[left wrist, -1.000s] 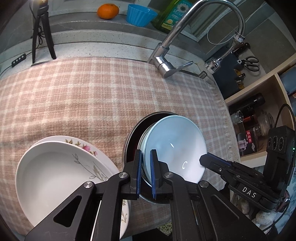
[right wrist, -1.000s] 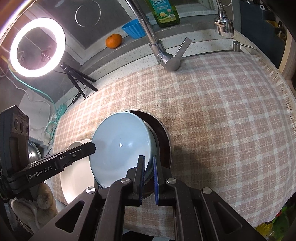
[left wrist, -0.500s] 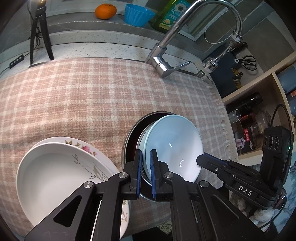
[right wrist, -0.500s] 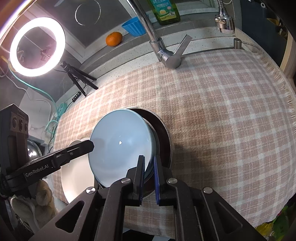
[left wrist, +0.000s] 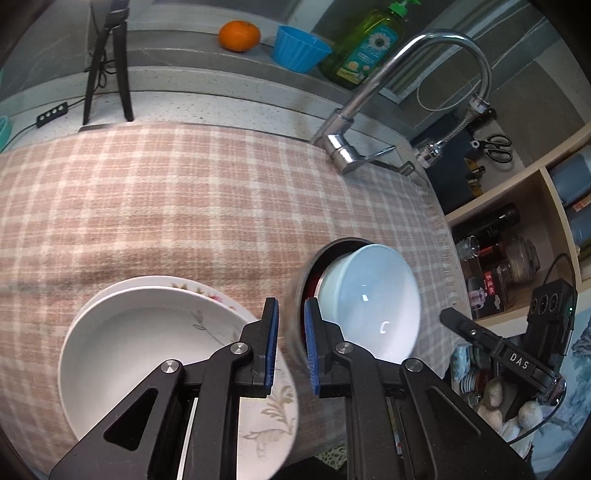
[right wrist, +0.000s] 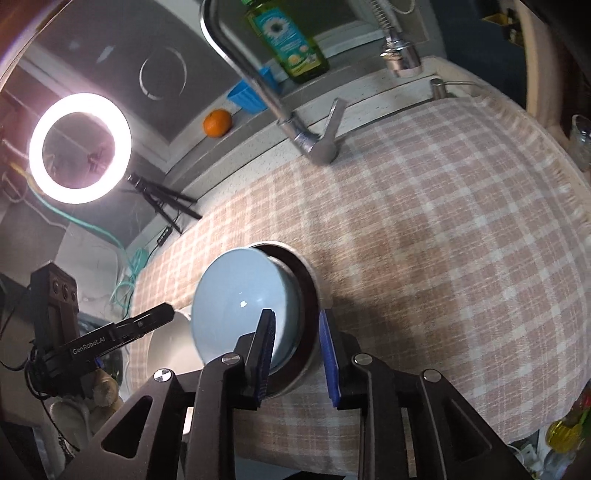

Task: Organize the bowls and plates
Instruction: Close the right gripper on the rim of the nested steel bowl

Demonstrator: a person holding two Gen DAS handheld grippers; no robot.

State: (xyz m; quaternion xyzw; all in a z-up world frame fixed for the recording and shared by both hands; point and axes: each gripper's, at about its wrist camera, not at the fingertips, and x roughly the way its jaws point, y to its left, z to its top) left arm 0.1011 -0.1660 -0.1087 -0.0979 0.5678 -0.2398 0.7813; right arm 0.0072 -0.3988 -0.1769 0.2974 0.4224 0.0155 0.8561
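Counted: one pale blue bowl [left wrist: 373, 302] nested in one dark metal-rimmed bowl [left wrist: 314, 280], near the right end of the checked cloth [left wrist: 166, 206] by its front edge; two plates stacked at the front left, a plain white plate [left wrist: 147, 347] on a floral plate [left wrist: 266, 413]. One faucet [left wrist: 373, 92], one orange [left wrist: 238, 35], one blue cup [left wrist: 300, 47] and one soap bottle [left wrist: 364, 48] are seen along the back ledge. The left gripper [left wrist: 290, 343] is seen part open, the dark bowl's rim blurred in the gap, nothing clamped. The right gripper [right wrist: 297, 354] is seen open wider, straddling the dark rim, left pad inside the blue bowl. Versus 0.5 s ago: both grippers, then pinched on the rims, are now released.
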